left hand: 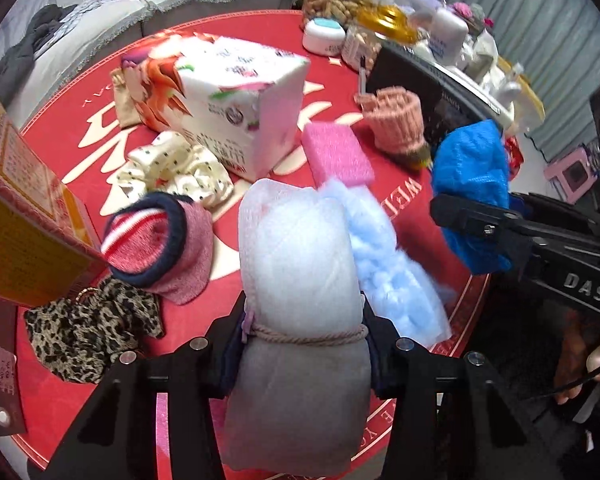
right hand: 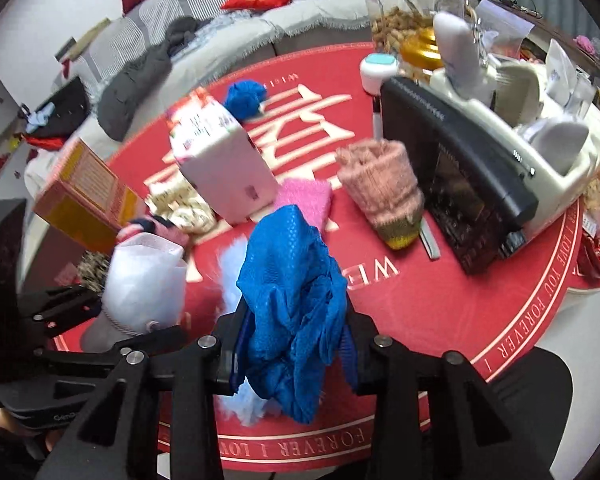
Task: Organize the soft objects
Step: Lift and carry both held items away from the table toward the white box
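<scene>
My left tool [left hand: 306,344] pinches a white drawstring pouch [left hand: 300,264] above the red bench [left hand: 412,208]. My right tool [right hand: 296,344] grips a blue mesh cloth [right hand: 296,280] just beside it, over a light-blue fluffy piece [left hand: 392,272] lying on the bench.

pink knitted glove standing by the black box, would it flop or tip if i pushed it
The pink ribbed knitted glove stands upright on the red round mat, seemingly leaning near the black box, so a push would probably tip it. Its loose knit looks soft, so it would likely sag when lifted. It seems light and not slippery.
</scene>
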Available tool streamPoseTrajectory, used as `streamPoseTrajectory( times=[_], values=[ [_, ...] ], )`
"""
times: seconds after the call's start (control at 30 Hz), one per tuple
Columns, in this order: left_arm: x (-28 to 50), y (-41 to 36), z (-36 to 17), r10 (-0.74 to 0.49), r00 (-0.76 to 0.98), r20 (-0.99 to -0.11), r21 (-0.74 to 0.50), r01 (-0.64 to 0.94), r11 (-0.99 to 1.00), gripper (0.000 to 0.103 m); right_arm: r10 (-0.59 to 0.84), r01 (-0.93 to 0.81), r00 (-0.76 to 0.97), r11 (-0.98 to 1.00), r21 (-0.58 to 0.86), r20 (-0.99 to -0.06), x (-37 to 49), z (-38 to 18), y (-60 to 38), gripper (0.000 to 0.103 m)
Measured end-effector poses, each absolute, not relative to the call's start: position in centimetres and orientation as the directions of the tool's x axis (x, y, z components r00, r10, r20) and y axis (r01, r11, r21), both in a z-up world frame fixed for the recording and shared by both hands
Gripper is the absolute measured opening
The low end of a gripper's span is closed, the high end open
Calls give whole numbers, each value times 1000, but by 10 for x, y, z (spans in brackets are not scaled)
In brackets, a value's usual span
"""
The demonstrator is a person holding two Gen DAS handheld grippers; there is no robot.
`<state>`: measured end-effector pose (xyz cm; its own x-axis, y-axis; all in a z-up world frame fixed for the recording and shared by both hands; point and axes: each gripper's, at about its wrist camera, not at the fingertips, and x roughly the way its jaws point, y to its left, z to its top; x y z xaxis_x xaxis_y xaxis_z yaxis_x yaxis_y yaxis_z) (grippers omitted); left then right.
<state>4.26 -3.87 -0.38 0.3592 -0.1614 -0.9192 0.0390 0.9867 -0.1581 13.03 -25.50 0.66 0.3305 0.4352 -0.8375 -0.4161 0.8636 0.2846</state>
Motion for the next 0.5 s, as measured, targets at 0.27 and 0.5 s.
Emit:
streamPoseTrajectory(
  times=[0.27,0.5],
  values=[
    [58,-27,25,-149,418,-896,-166,-4,986,49,385,-448,389,873,193,-837,150,34,-232,40],
    [108,-34,55,-123,468,-875,-155,-31,987,49,355,-433,428,888,156,-831,182,53,-218,40]
  ],
)
